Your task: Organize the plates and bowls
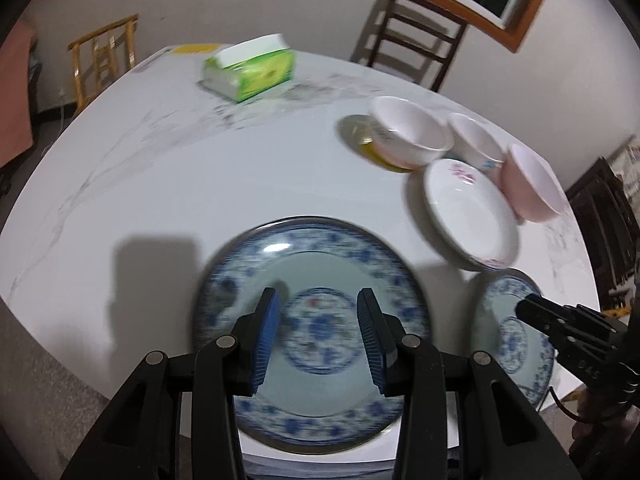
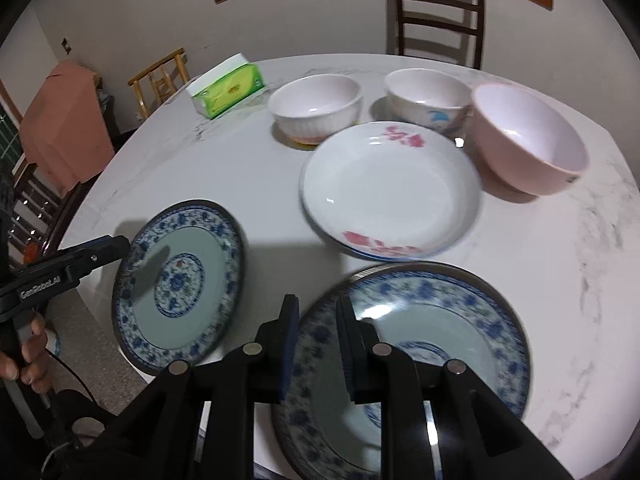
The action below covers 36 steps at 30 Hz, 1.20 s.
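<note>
Blue-and-white porcelain sits closest: the left patterned plate lies flat at the near edge of the white marble table, directly under the left gripper. Its tongs are released, with blue pads spread wide over the plate's centre medallion and nothing between them. From the right wrist view, that gripper's tip hangs just off the plate's left rim, with a hand around the handle.

Just to the right lies the right patterned plate, also at the near edge. The right gripper is above its far-left rim, with the tongs parted only narrowly. The rim shows through the gap, and the pads do not appear to press on it.

Beyond the two plates sits a white dish with pink flowers. Behind the dish are three bowls in a row: a ribbed white bowl resting on something yellow, a white bowl with a blue cartoon, and a pink bowl close to the dish's right side.

Farther back on the left lies a green tissue pack, well apart from the crockery. A dark chair and a light wooden chair stand beyond the table, and a pink cloth is draped at the left.
</note>
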Available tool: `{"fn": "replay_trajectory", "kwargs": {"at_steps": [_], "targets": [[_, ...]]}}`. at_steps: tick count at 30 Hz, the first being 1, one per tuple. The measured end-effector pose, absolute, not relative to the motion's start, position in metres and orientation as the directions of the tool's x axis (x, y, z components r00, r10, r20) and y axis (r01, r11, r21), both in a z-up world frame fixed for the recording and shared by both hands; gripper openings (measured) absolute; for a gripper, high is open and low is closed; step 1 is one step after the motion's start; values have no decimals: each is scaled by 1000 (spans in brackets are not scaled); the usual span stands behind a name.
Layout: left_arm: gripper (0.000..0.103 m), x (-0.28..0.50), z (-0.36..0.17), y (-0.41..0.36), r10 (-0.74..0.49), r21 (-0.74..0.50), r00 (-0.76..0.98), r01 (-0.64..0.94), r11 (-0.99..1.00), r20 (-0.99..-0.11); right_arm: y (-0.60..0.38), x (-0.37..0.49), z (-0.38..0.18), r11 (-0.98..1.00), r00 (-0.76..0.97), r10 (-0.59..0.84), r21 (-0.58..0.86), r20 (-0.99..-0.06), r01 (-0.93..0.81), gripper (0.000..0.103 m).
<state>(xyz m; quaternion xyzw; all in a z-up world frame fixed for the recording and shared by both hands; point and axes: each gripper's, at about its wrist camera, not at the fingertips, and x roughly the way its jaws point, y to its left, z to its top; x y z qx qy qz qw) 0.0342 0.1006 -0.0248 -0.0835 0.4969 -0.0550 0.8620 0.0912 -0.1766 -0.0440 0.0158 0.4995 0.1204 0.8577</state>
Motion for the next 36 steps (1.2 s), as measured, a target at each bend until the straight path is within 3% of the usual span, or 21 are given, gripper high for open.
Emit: {"fn": "replay_trajectory", "kwargs": {"at_steps": [4,6,18,36], "targets": [[47,31,-21,66,-191,-178,510,75,981,-838,-198,79,-39,979,491,193,130,-850,-160,24],[47,30,-22,49,-217,-186,501,111,976,-838,-212,72,-38,982,497,184,138,-848,-128,27],[47,23,-45,-13,-313,-242,400,219,945,-862,-279,45,-46,989,500,133,149,-856,-9,27],[47,26,-74,-29,-372,-324,294,200,925,-881,-326,31,-66,973,453,166,220,-876,68,27]]}}
